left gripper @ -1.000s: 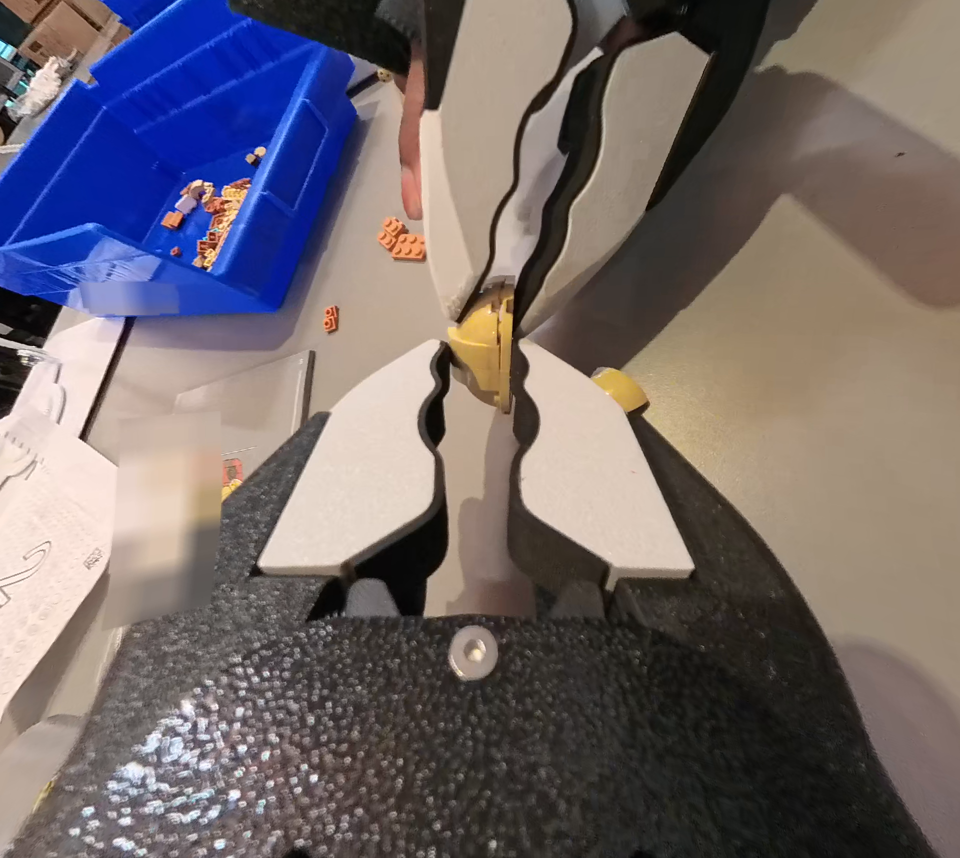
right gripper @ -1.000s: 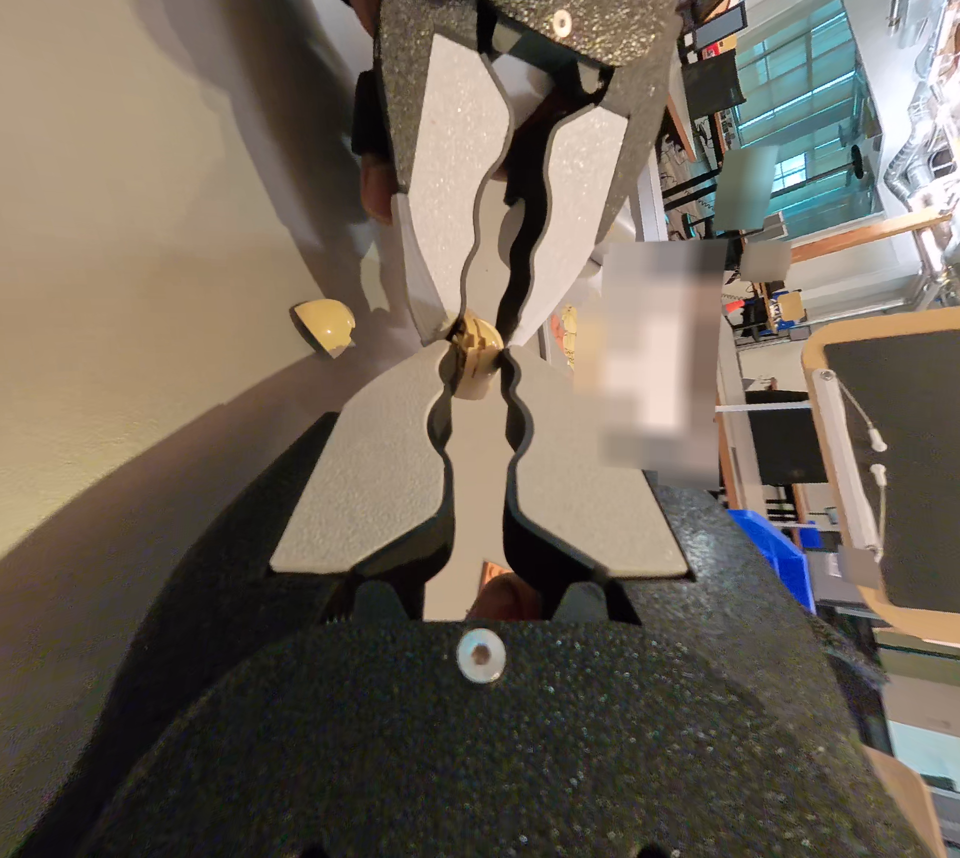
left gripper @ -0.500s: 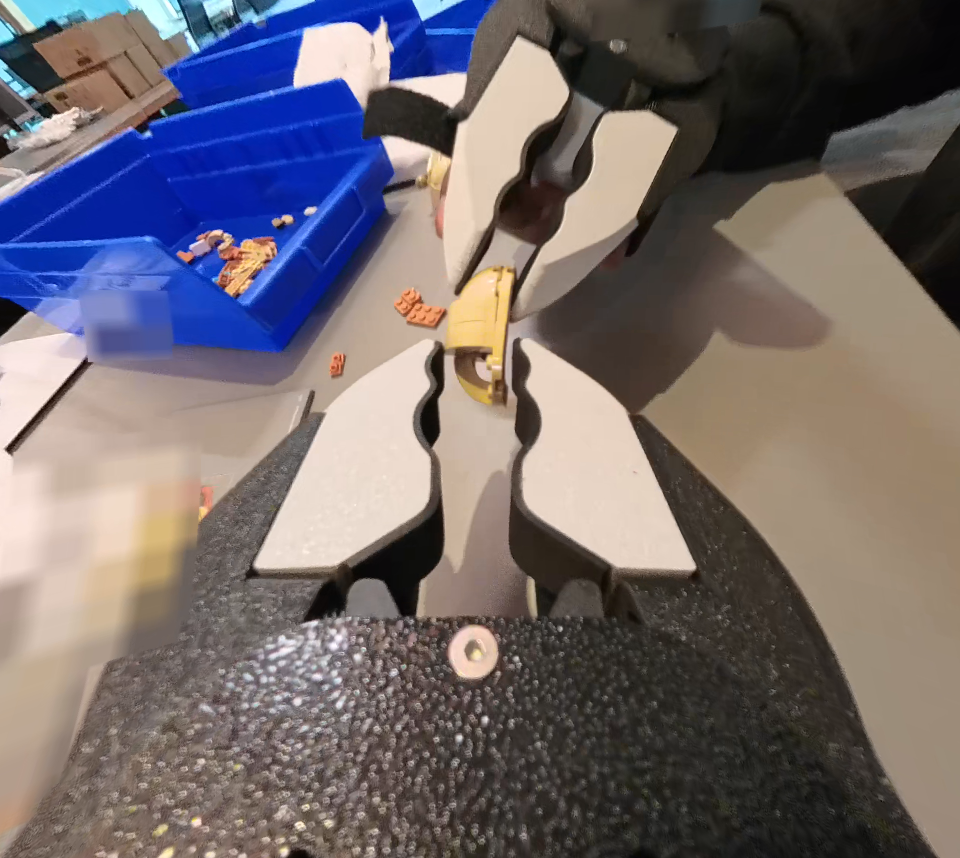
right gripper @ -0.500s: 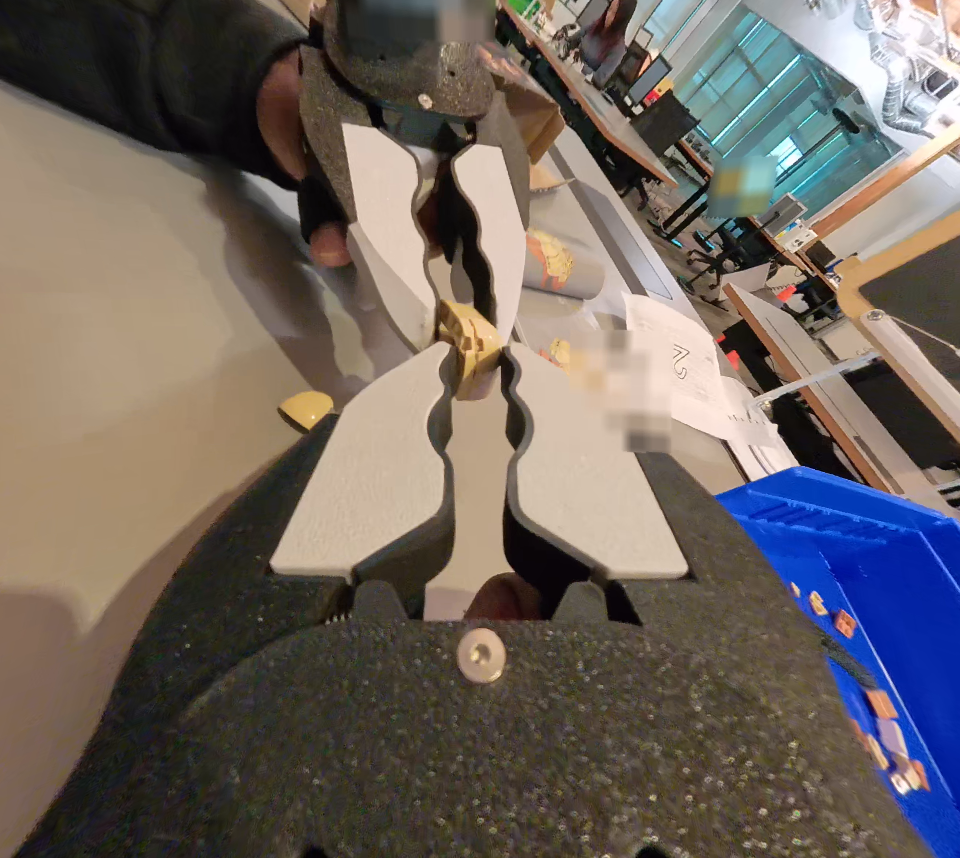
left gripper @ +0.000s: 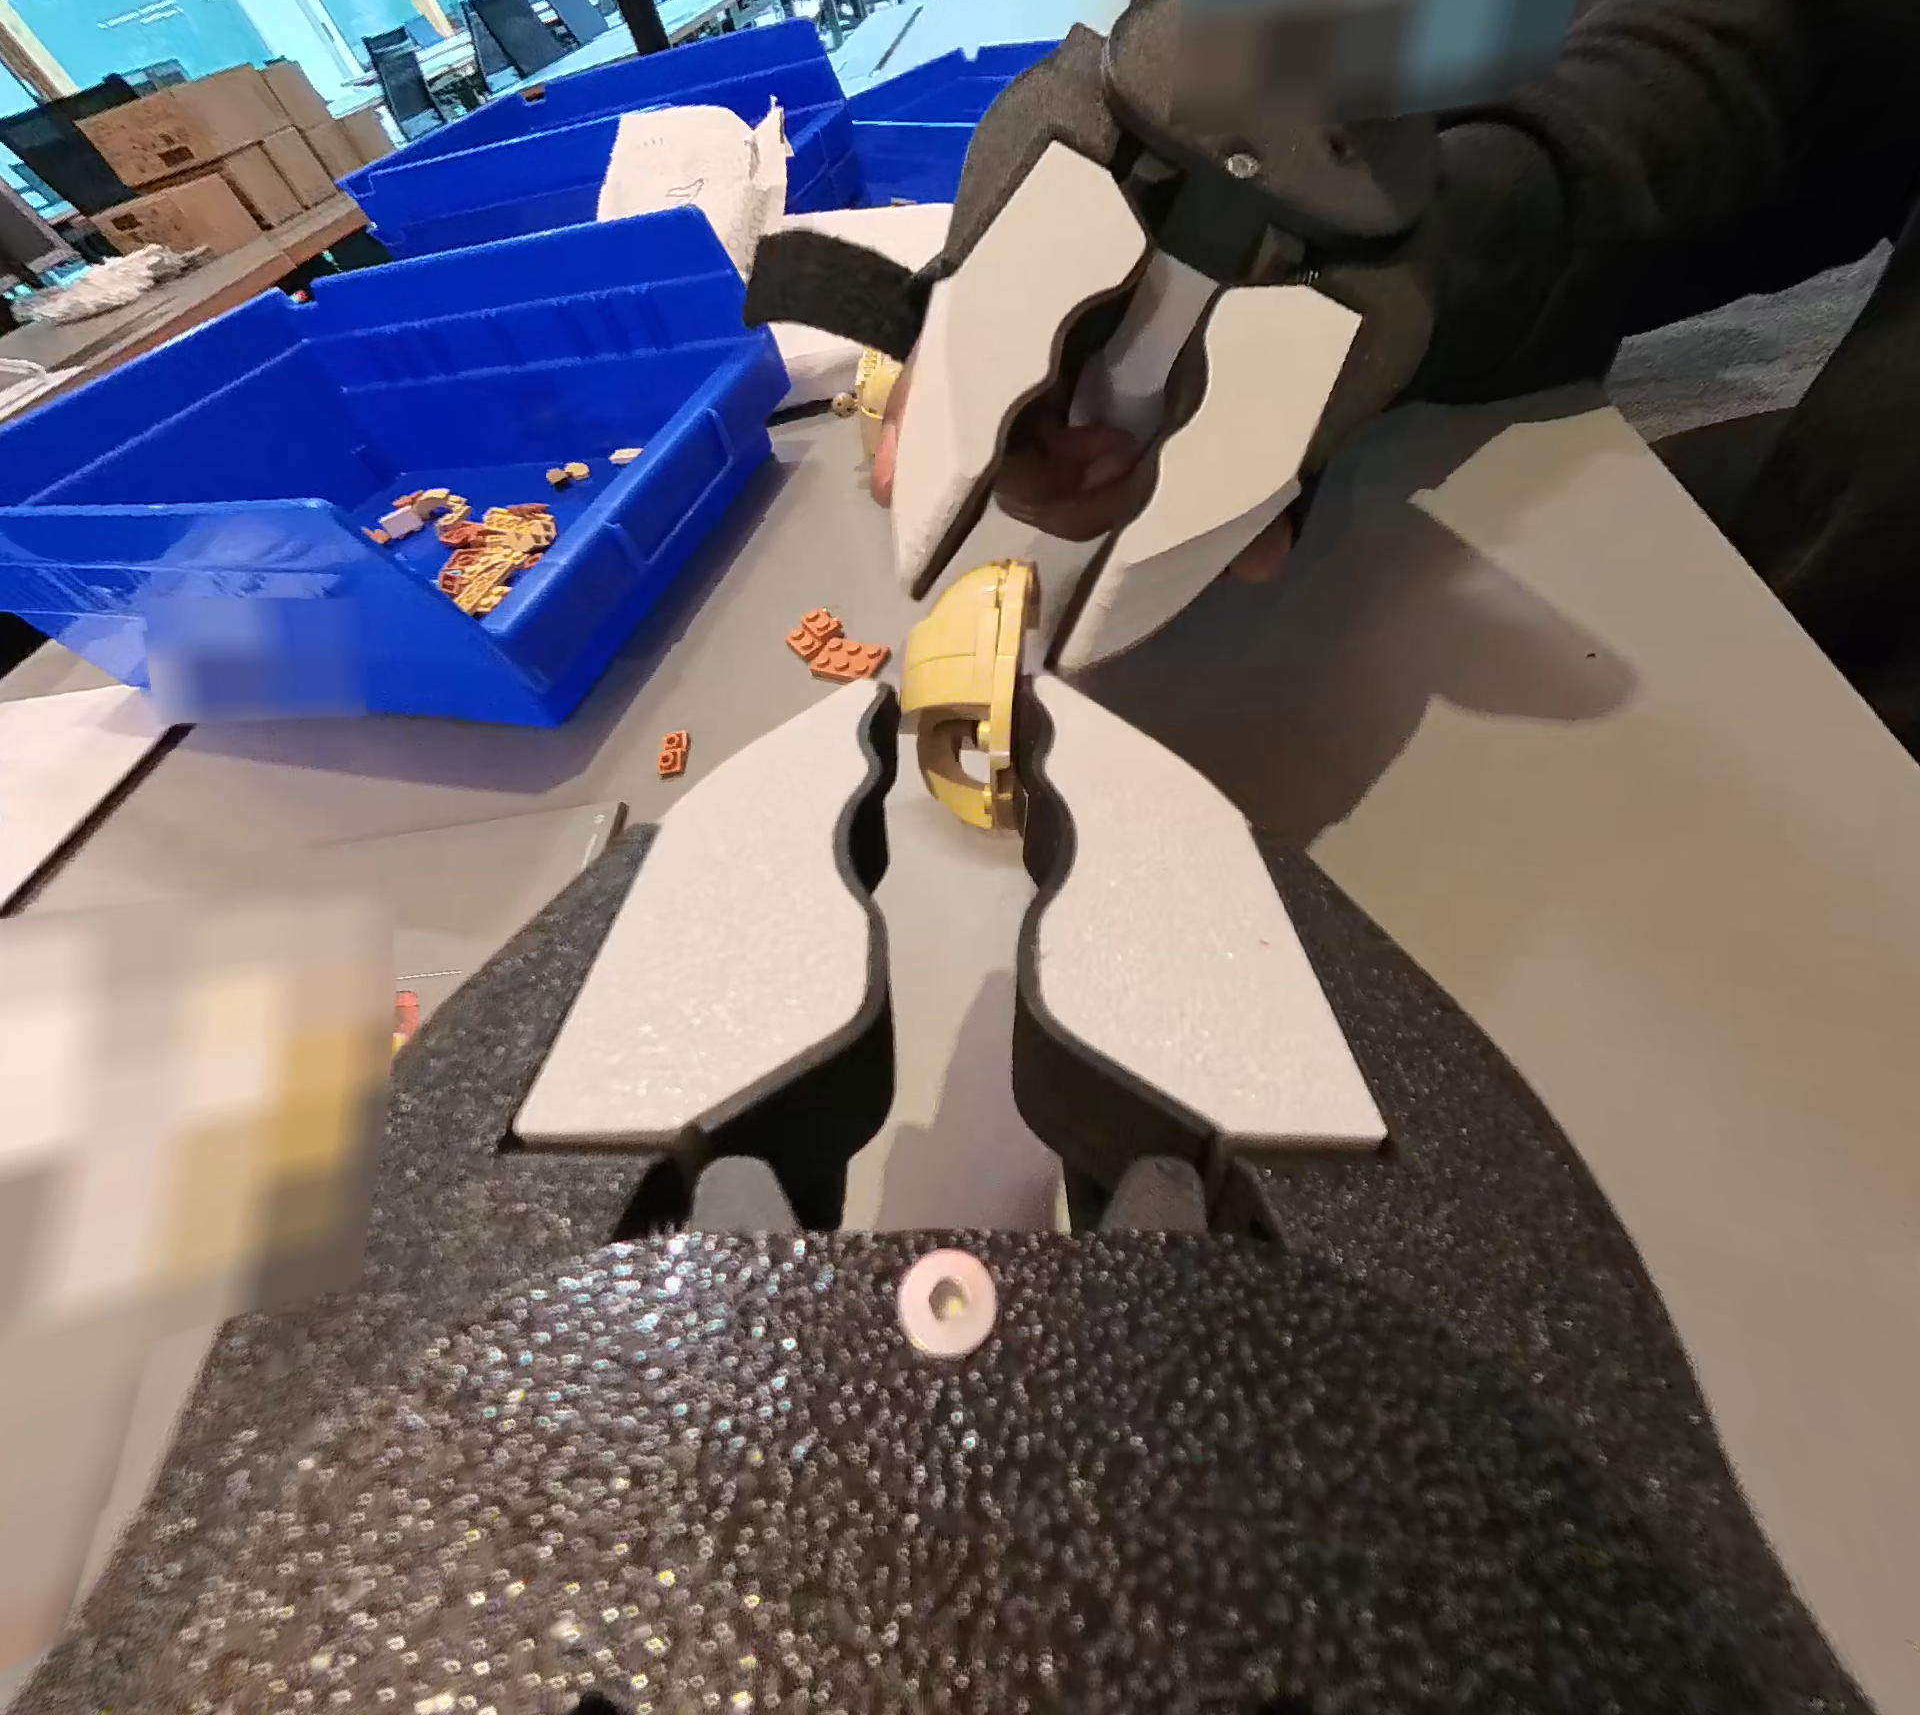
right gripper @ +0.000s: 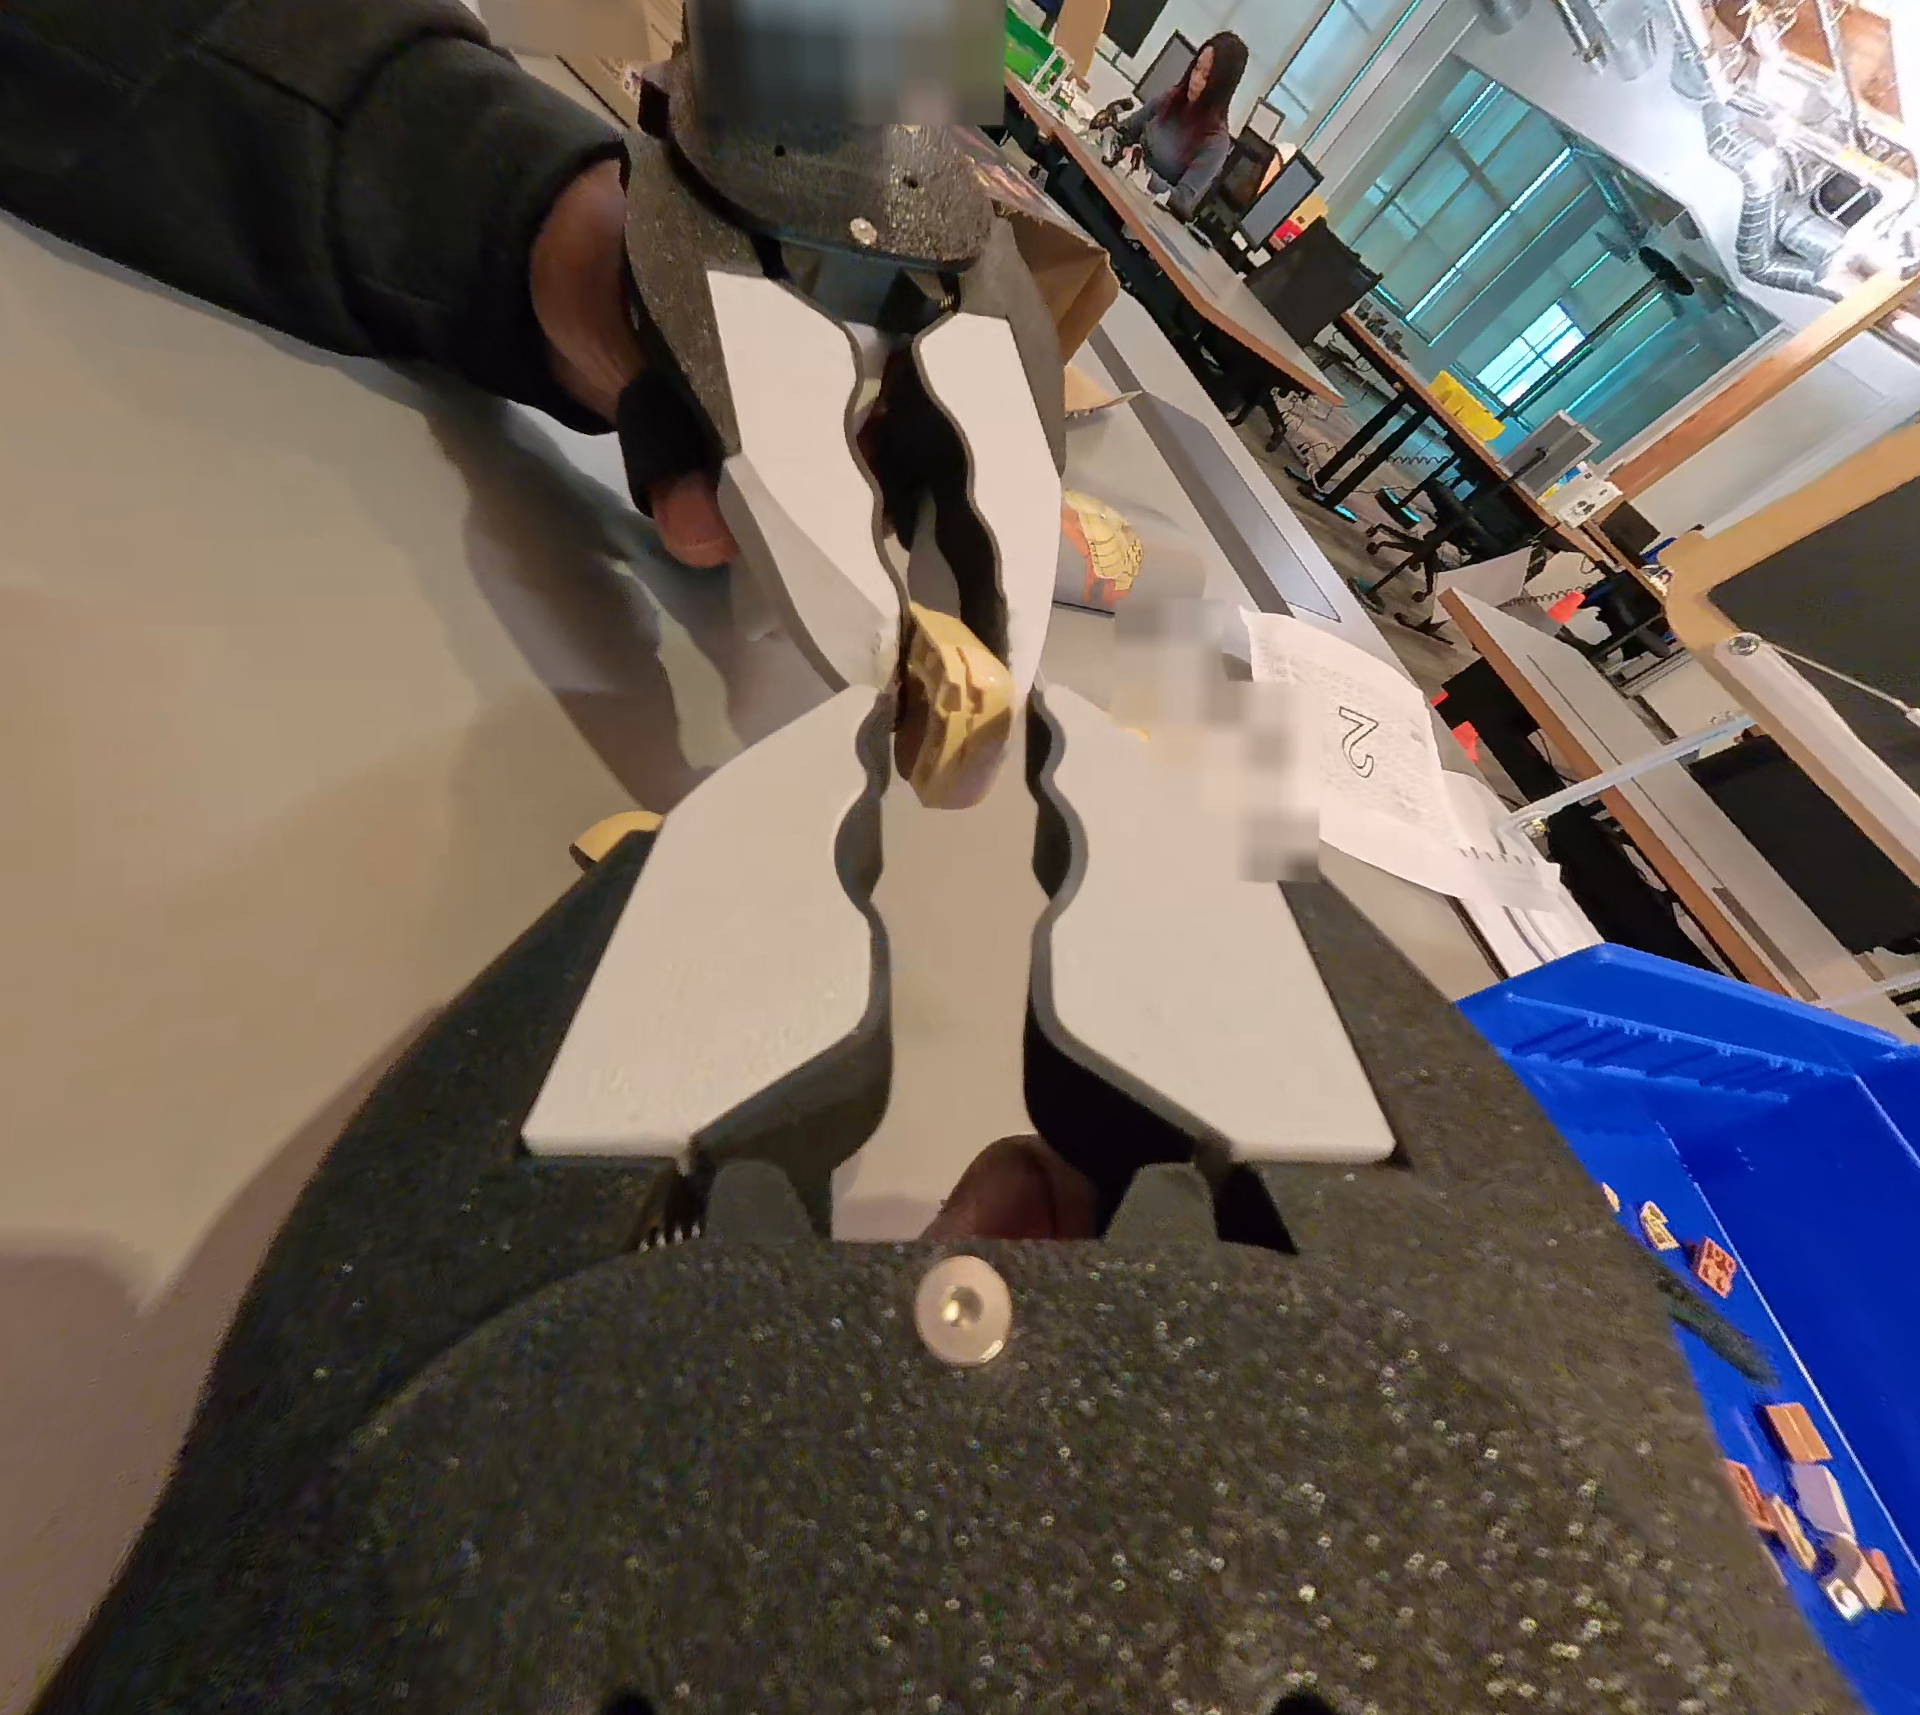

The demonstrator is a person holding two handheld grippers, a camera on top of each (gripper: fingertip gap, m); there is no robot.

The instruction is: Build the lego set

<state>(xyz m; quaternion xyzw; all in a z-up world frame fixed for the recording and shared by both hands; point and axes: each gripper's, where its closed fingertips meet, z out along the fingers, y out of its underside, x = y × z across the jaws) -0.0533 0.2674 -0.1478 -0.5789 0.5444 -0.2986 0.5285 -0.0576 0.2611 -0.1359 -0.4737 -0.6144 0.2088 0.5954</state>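
A tan rounded lego assembly (left gripper: 966,689) sits between the fingertips of my left gripper (left gripper: 961,715), which is shut on it a little above the grey table (left gripper: 1558,886). My right gripper (left gripper: 989,623) faces it from above, and its tips flank the assembly's upper end with small gaps. In the right wrist view the assembly (right gripper: 951,720) lies against my right gripper's (right gripper: 961,709) left finger, with a gap to the right finger. The left gripper (right gripper: 951,678) shows opposite. A loose tan dome piece (right gripper: 613,834) lies on the table.
A blue bin (left gripper: 644,626) holding small brown and tan pieces stands to the left, with more blue bins behind it. Orange-brown plates (left gripper: 836,647) and a small one (left gripper: 673,753) lie on the table. Printed sheets (right gripper: 1351,751) and a blue bin (right gripper: 1714,1146) are nearby. Less than 4 cm separates the two grippers' tips.
Both grippers have tilted up from pointing down at the table, still meeting at the tan assembly. My right gripper's fingers have spread slightly and no longer pinch it tightly.
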